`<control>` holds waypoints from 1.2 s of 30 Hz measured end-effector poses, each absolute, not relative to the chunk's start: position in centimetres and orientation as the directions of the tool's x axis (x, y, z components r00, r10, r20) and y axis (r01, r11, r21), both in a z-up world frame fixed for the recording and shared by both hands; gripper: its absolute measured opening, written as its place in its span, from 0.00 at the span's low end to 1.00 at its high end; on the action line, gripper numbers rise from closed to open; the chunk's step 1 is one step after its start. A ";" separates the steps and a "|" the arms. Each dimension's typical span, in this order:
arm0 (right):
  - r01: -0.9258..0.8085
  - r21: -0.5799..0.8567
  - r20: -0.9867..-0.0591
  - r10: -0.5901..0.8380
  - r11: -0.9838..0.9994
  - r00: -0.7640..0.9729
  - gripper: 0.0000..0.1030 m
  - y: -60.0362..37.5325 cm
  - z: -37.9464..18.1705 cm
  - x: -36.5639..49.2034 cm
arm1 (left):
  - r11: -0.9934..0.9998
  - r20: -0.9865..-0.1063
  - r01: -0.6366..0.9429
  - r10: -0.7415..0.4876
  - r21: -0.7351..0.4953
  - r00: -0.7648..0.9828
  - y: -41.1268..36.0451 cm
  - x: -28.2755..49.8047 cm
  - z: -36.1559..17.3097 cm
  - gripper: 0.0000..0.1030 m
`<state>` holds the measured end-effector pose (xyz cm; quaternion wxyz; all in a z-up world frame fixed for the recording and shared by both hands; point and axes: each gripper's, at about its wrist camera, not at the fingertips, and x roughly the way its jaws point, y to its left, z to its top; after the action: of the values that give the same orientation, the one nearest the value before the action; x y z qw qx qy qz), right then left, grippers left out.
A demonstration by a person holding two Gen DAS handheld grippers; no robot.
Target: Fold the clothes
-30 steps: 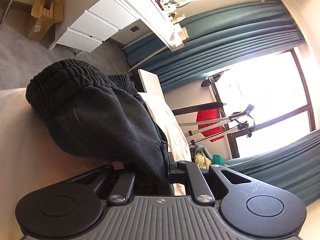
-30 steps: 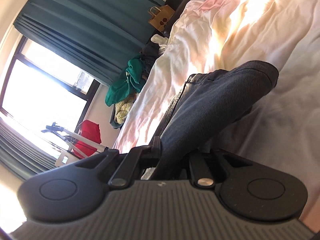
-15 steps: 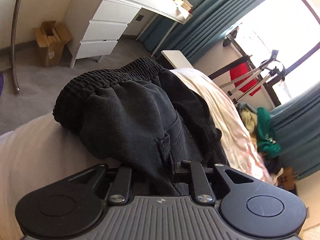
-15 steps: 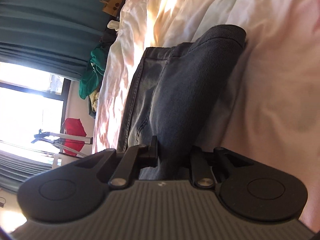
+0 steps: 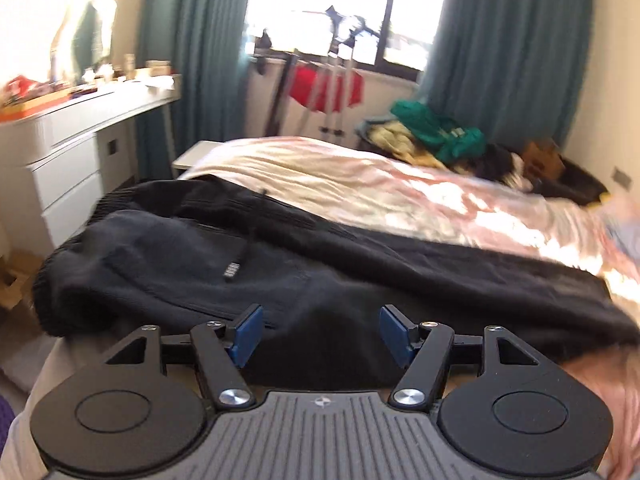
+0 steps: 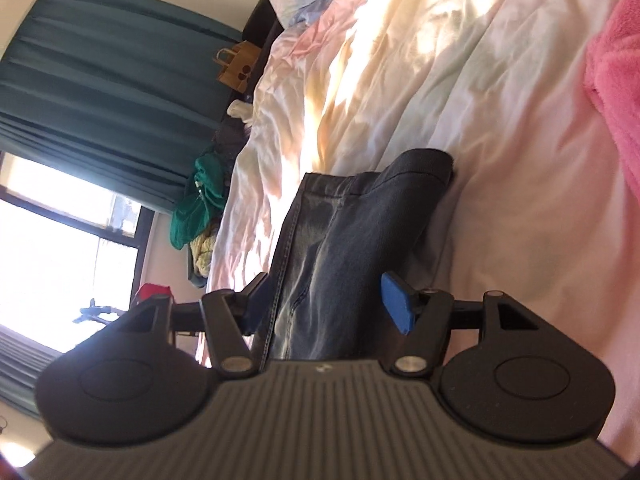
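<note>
the black trousers (image 5: 280,256) lie on the bed (image 5: 400,184); both the left gripper (image 5: 322,334) and the right gripper (image 6: 328,300) stand released (pads apart), so the person should regrip the hem squarely before folding.

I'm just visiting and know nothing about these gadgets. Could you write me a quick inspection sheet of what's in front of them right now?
Surface: bed with a wrinkled pale pink sheet, sunlit in patches.
Job's things: black trousers lying flat across the bed, elastic waistband towards the white drawers; trouser leg running away from the right tool.
Clutter: pink fluffy fabric at the bed's edge; heap of clothes with a green garment beyond the bed; brown paper bag.
Grippers: left gripper open, blue pads apart over the trousers; right gripper open, the leg between its fingers but not pinched.
Cables: nothing seen.
Surroundings: teal curtains, bright window, drying rack with red cloth, white drawers.
</note>
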<state>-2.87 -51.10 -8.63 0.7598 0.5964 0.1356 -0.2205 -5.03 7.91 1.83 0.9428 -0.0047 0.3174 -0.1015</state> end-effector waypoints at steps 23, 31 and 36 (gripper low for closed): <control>0.381 0.886 -0.378 -0.067 0.265 0.924 0.38 -51.2 -8.9 -0.1 | 0.758 -0.544 0.652 -0.550 -0.006 0.634 -9.2 2.5 -9.3 0.10; 0.123 0.973 -0.195 0.408 0.196 0.892 0.55 -44.2 -8.4 4.5 | 0.760 -0.459 0.614 -0.633 -0.215 0.623 -5.7 4.0 -6.6 0.03; 0.180 0.949 -0.294 0.524 0.259 0.799 0.70 -41.5 -8.9 5.9 | 0.761 -0.428 0.582 -0.645 -0.286 0.633 -4.6 4.9 -5.8 0.03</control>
<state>5.88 -41.46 -8.94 0.7366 0.5976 0.2944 0.1167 4.93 -4.60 -5.84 0.9016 -0.0605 0.2602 -0.3403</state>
